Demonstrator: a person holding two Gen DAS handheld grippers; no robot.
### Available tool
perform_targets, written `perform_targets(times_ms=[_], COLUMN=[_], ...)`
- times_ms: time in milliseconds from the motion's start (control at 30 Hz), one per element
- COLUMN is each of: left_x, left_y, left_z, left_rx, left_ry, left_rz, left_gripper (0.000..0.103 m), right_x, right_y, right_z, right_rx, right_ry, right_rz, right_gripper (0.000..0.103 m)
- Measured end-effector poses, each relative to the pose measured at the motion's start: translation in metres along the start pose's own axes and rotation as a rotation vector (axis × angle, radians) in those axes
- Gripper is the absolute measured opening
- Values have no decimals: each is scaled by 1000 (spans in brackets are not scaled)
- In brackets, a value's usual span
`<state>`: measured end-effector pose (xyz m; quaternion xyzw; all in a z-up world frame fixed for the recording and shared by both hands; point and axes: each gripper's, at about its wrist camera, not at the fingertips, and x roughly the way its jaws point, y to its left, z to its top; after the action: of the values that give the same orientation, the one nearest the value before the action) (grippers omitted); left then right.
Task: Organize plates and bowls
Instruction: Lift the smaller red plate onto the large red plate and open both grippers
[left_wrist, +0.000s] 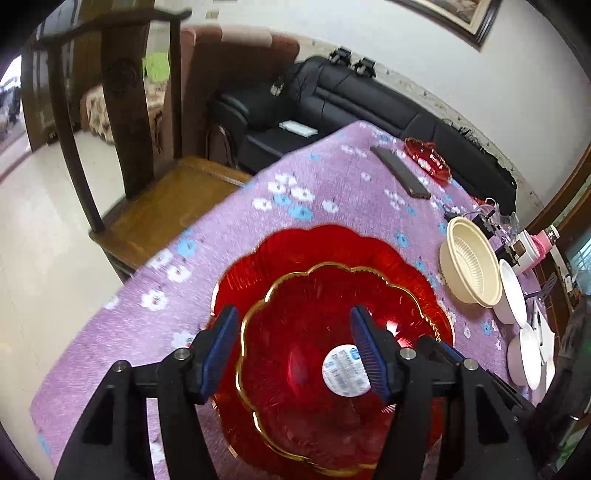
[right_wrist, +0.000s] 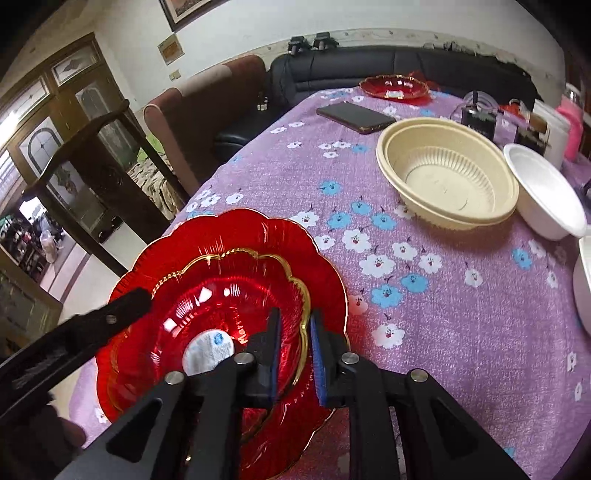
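Nearest to me, my left tongs (left_wrist: 295, 345) stand released over the small red plate (left_wrist: 295, 369), one blue pad to each side of its bowl and neither pad pressing on it. This small plate with a gold scalloped rim and a round white sticker (left_wrist: 345, 371) lies inside the large red plate (left_wrist: 314, 247), which rests on the tabletop (left_wrist: 229, 221) close to the near edge and to the left corner.

My right tongs (right_wrist: 295, 356) are at the right rim of the small red plate; the gold rim passes in the narrow gap between the two pads. The gap is small, but I cannot tell if the pads really press on the rim.

Further on the purple flowered cloth, toward the right edge of the tabletop, there is a stack of cream bowls (right_wrist: 447, 177), one sitting in the other. Just beside it on the right is a white bowl (right_wrist: 543, 192), and one more white bowl (left_wrist: 524, 354) lies nearer along the same edge.

Near the far edge I see a dark phone (right_wrist: 354, 116) lying flat, and behind it another red plate (right_wrist: 393, 86). Some small containers, one of them pink (right_wrist: 572, 122), stand at the far right corner.

Beyond the left edge stands a wooden chair (left_wrist: 155, 192), and behind the tabletop a black sofa (left_wrist: 332, 96) is against the wall.
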<state>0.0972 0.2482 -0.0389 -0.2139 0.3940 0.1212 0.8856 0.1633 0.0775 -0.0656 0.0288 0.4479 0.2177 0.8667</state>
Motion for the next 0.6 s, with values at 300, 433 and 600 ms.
perform_targets(times_ms=[300, 433, 600], left_x=[-56, -74, -86], left_y=[-22, -34, -48], left_z=[-8, -17, -26], left_rx=[89, 135, 172], left_ry=[-156, -195, -216], left_rz=[57, 69, 75], left_gripper=[74, 74, 76], right_x=[-28, -42, -64], right_y=[5, 2, -8], right_z=[-2, -7, -19], right_rx=[-31, -22, -7], right_ry=[-70, -90, -122], right_rz=[9, 13, 9], right_gripper=[26, 30, 38])
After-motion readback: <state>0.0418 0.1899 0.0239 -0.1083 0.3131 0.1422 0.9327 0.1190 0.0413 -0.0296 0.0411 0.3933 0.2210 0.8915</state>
